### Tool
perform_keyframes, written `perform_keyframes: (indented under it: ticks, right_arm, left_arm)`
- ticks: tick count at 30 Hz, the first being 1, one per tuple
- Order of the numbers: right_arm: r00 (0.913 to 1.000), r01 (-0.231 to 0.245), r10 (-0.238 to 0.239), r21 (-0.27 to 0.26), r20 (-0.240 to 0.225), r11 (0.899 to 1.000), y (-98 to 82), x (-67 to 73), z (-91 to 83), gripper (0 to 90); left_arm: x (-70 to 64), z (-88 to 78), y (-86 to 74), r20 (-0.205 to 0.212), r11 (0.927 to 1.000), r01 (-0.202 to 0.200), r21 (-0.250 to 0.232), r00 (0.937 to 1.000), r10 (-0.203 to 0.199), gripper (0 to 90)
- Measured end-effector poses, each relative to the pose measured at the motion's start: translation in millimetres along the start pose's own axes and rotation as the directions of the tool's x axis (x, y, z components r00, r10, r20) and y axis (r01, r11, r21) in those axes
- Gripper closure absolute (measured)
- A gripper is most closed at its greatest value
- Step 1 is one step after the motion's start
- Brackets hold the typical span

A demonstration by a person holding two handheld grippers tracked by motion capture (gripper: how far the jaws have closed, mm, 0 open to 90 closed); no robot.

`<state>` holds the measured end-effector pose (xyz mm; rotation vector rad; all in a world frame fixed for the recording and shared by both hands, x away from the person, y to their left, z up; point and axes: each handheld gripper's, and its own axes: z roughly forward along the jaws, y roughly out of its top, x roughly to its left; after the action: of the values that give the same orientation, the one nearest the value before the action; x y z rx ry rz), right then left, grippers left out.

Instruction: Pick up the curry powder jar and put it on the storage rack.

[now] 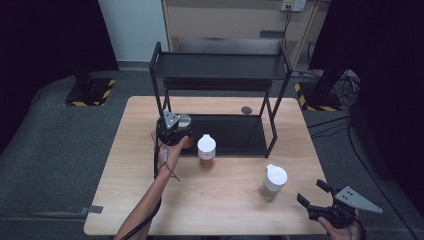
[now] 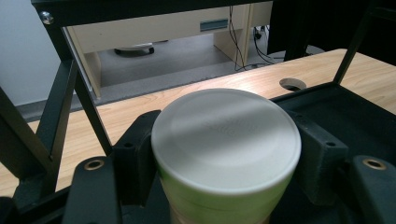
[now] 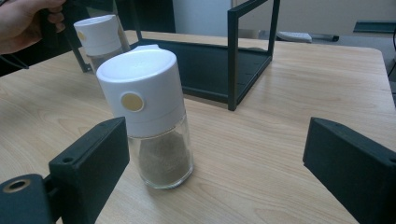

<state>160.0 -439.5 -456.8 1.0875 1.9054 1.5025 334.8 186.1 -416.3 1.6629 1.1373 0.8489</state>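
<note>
High view: the left gripper (image 1: 172, 131), left of frame centre, pinches a round white-lidded jar (image 1: 184, 120) over the left end of the black metal rack's lower shelf (image 1: 240, 135); judged step is setting the jar onto that shelf, so the next move calls for lowering it flat, then spreading the jaws. Left gripper view shows both jaws pressed on the jar's sides below its lid (image 2: 226, 133). Right gripper (image 1: 314, 197), lower right, is spread and empty, facing a white-capped glass spice shaker (image 3: 150, 116) on the wooden table (image 1: 230, 195).
</note>
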Motion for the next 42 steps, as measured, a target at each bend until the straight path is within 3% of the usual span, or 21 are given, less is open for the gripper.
perform_keyframes:
  ticks: [16,30,42]
  right_arm:
    - [1.0,-0.002,0.002,-0.001,-0.001,1.0,-0.1,-0.2,-0.1,7.7]
    - [1.0,-0.002,0.002,-0.001,-0.001,1.0,-0.2,-0.3,-0.1,7.7]
    - [1.0,-0.004,0.004,-0.001,-0.002,1.0,-0.2,-0.3,-0.2,7.7]
  left_arm:
    - [0.9,5.6,-2.8,-0.008,0.9999,0.016,0.001,0.9998,-0.016,31.6]
    - [-0.9,5.7,-9.4,-0.009,0.9998,0.001,-0.021,1.0,-0.001,31.5]
    - [-1.9,5.6,-6.1,-0.006,0.9996,-0.01,-0.024,0.9999,0.01,29.0]
